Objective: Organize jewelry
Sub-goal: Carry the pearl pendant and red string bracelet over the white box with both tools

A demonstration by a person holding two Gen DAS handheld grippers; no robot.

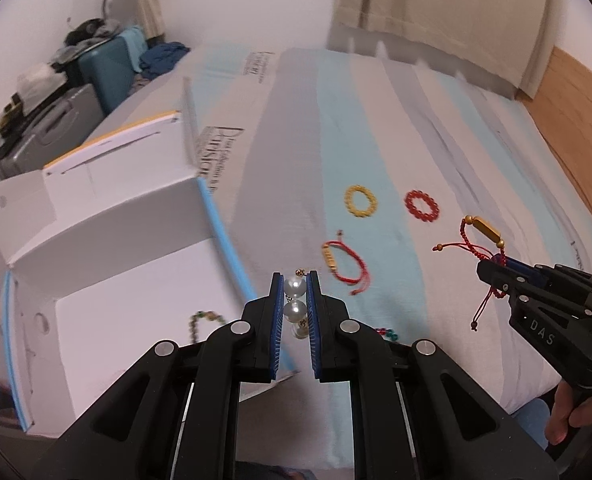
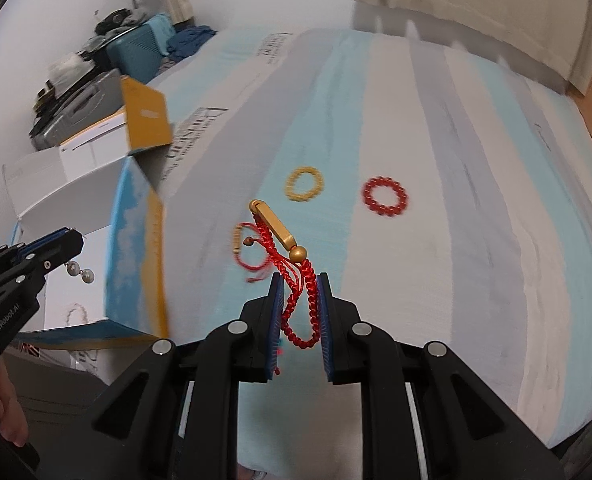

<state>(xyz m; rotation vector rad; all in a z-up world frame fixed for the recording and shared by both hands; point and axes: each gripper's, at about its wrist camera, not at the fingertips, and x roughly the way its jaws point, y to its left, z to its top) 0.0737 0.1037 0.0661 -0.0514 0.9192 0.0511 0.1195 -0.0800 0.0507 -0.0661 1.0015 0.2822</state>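
My left tool [image 1: 296, 292] clamps one pearl earring [image 1: 294, 298] over the open box [image 1: 108, 280] at the bed's [image 1: 435, 120] left edge. My right tool [image 2: 299, 300] pinches one red cord bracelet [image 2: 292, 264]. Three bracelets lie mid-bed (yellow [image 1: 360, 201], red beaded [image 1: 422, 205], red cord [image 1: 341, 264]).

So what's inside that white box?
The white box holds one beaded bracelet on its floor. The left gripper, holding pearls, hides the near corner.

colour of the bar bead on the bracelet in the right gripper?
Gold bar bead, on red braided cord; clearest in right wrist view.
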